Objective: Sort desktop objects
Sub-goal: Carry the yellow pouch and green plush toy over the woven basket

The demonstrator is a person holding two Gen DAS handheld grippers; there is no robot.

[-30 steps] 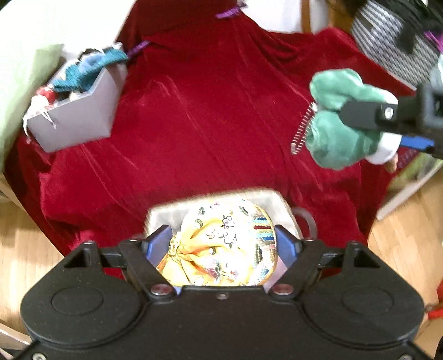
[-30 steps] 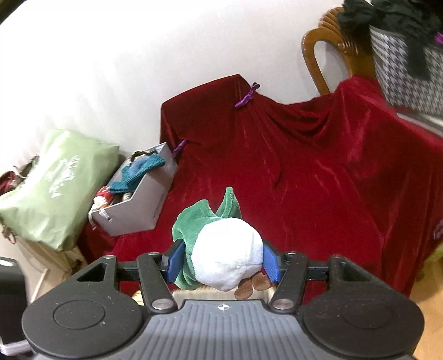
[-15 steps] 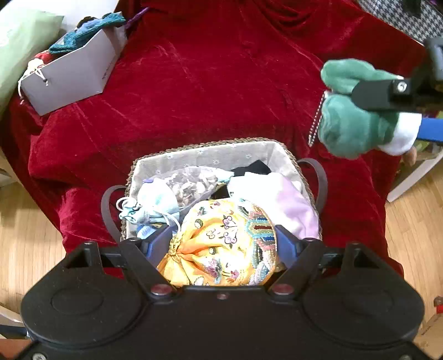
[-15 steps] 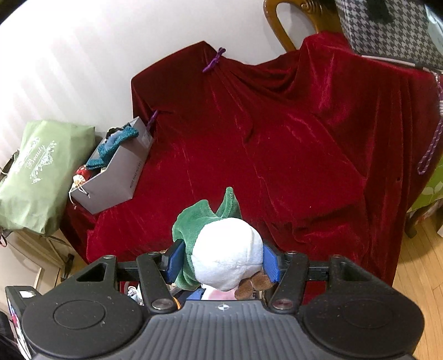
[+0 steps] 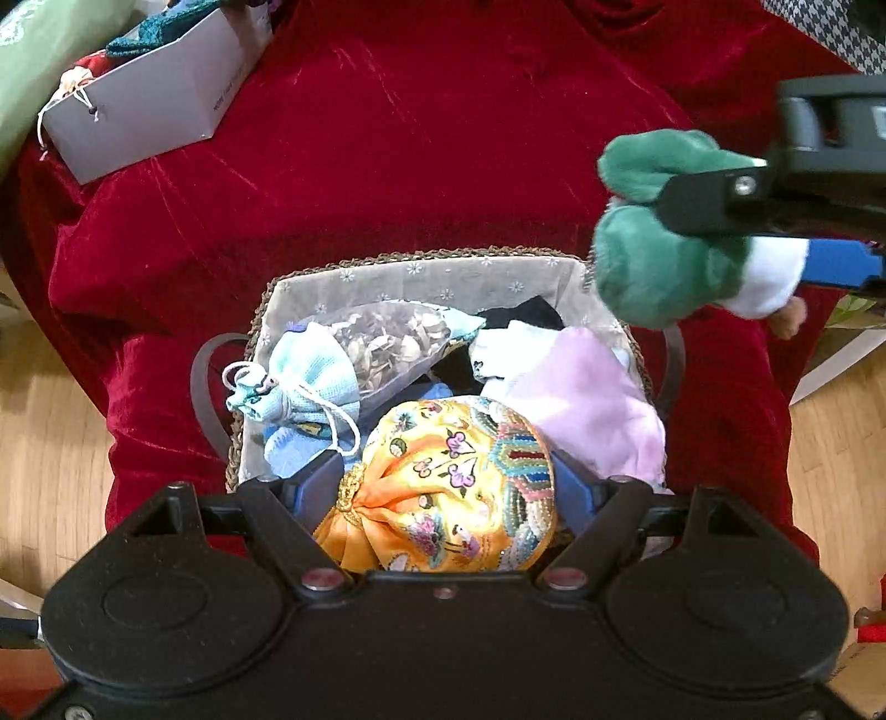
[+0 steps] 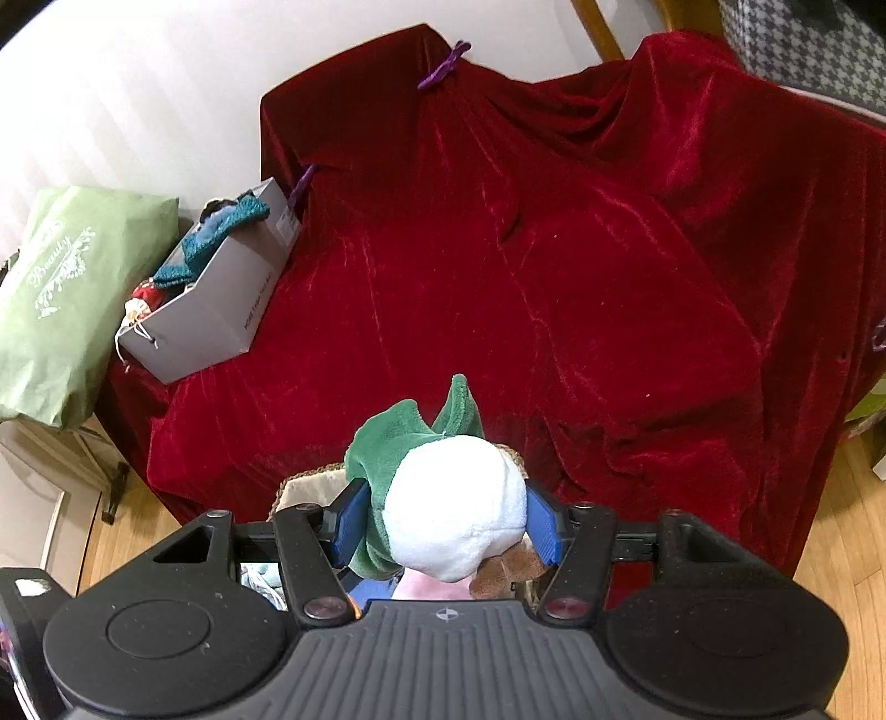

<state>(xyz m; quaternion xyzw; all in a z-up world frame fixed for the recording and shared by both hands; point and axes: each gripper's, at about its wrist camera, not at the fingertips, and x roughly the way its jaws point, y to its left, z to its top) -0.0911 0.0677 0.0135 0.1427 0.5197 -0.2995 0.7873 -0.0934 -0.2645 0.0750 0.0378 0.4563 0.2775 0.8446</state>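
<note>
My left gripper [image 5: 448,487] is shut on a yellow embroidered silk pouch [image 5: 443,487], held above the near side of a lined wicker basket [image 5: 421,271]. The basket holds a light blue drawstring bag [image 5: 302,382], a clear bag of dried leaves [image 5: 387,338] and a pink cloth [image 5: 581,399]. My right gripper [image 6: 446,515] is shut on a green and white plush toy [image 6: 448,498]; the toy also shows in the left wrist view [image 5: 664,249], up over the basket's right rim.
A red velvet cloth [image 6: 526,249] covers the table. A grey open box [image 6: 221,310] with a teal knit item stands at the far left edge. A green bag [image 6: 61,293] lies beyond it. A houndstooth bag [image 6: 808,44] sits far right. Wooden floor surrounds the table.
Both grippers have risen and pulled back with their loads. The basket has come fully into the left wrist view and more of the table shows in the right wrist view.
</note>
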